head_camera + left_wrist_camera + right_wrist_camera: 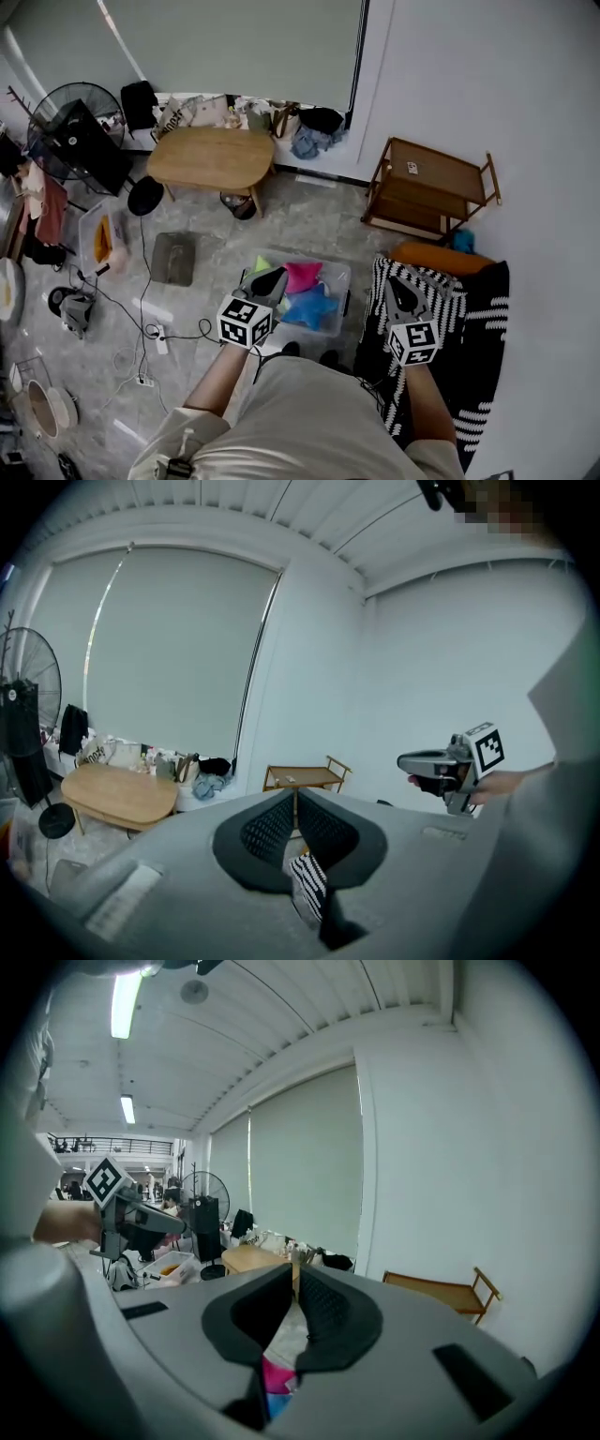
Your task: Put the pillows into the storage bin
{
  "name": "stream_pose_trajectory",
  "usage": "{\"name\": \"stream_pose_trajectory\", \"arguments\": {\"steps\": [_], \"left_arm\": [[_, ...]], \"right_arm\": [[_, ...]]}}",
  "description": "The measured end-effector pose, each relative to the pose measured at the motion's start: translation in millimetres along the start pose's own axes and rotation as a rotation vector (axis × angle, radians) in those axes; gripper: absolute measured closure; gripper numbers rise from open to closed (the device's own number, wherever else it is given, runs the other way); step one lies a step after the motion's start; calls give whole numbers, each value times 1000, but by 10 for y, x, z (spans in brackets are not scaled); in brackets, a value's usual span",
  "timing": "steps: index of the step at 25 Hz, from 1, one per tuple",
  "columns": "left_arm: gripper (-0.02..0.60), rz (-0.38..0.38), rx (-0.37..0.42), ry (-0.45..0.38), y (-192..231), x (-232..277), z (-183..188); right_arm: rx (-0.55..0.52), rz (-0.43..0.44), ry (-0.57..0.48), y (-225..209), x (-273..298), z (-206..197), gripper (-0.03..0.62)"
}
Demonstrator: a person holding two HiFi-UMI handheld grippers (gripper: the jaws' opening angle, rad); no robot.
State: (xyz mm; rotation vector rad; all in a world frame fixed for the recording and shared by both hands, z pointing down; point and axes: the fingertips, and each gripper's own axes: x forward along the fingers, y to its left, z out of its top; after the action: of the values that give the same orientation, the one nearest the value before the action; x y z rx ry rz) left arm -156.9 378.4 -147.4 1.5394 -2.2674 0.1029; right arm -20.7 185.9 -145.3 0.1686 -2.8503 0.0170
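While three pillows lie inside the bin (341, 278) at the centre of the head view, a pink pillow (302, 276) at the top, a blue pillow (309, 307) below it and a green pillow (262, 265) at the left edge, an orange pillow (427, 255) rests outside it. That one sits to the right of the bin, at the upper end of a black-and-white striped throw (473, 319).

The left gripper (278, 273) hangs over the bin's left side. In its own view its jaws (295, 803) meet at the tips with nothing between them, and a strip of the throw (307, 883) shows below them. The right gripper (401, 284) hangs over the throw, just below the orange pillow. Its jaws (294, 1279) are likewise closed and empty, with pink and blue fabric (277, 1375) showing beneath them. Each gripper appears in the other's view, raised and held by a hand: the right one at the right of the left gripper view (441, 761), the left one at the left of the right gripper view (141, 1218).

Farther out in the head view, a wooden table (211, 157) stands at upper left, a wooden trolley (431, 187) at upper right against the wall, and a fan (70, 117) at far upper left. A grey mat (173, 258) lies on the floor left of the bin, with cables (141, 319) trailing below it.
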Motion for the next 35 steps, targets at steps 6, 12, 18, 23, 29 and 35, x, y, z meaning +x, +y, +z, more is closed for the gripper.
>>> {"name": "stream_pose_trajectory", "arguments": {"steps": [6, 12, 18, 23, 29, 35], "left_arm": [[560, -11, 41, -98, -52, -223, 362], [560, 17, 56, -150, 5, -405, 573], [560, 35, 49, -161, 49, -519, 557], [560, 41, 44, -160, 78, -568, 565], [560, 40, 31, -161, 58, -616, 518], [560, 40, 21, -154, 77, -636, 480]], "right_arm": [[-6, 0, -104, 3, -213, 444, 571], [3, -26, -155, -50, -325, 656, 586], [-8, -2, -172, 85, -304, 724, 591], [-18, 20, -178, 190, -272, 796, 589], [-25, 32, -170, 265, -300, 765, 589], [-26, 44, -166, 327, -278, 781, 589]]}}
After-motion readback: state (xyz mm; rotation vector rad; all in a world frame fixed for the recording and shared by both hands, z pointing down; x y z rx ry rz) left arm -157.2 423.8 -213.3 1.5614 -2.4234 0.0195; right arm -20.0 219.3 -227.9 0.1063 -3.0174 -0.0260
